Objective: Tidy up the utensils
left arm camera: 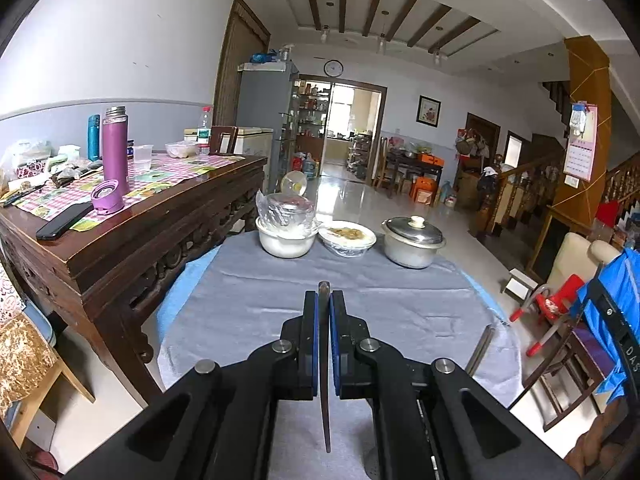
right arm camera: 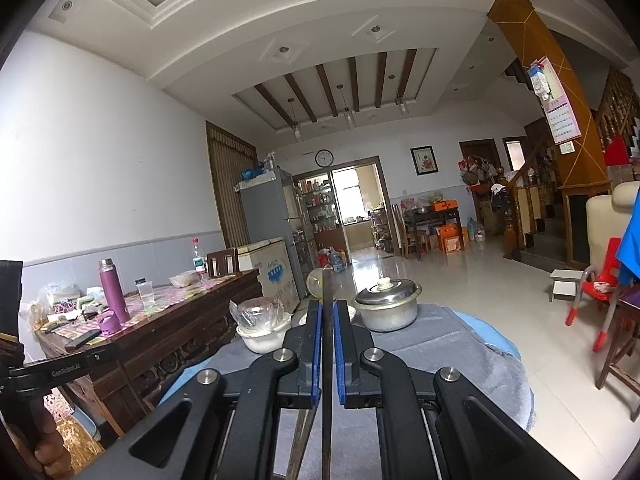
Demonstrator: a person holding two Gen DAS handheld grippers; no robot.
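My left gripper (left arm camera: 324,298) is shut on a thin dark utensil (left arm camera: 324,360) that runs lengthwise between its blue pads, above the grey cloth of the round table (left arm camera: 248,304). My right gripper (right arm camera: 328,306) is shut on another long dark utensil (right arm camera: 328,344), its tip sticking up past the fingers. A second thin stick (right arm camera: 300,440) hangs below the right gripper. A metal rod-like utensil (left arm camera: 480,350) lies on the cloth at the right in the left wrist view.
At the table's far edge stand a white bowl with a plastic-wrapped glass lid (left arm camera: 285,236), a wrapped plate of food (left arm camera: 347,238) and a lidded steel pot (left arm camera: 414,242). A dark wooden sideboard (left arm camera: 132,236) with a purple flask stands at left. Chairs stand at right.
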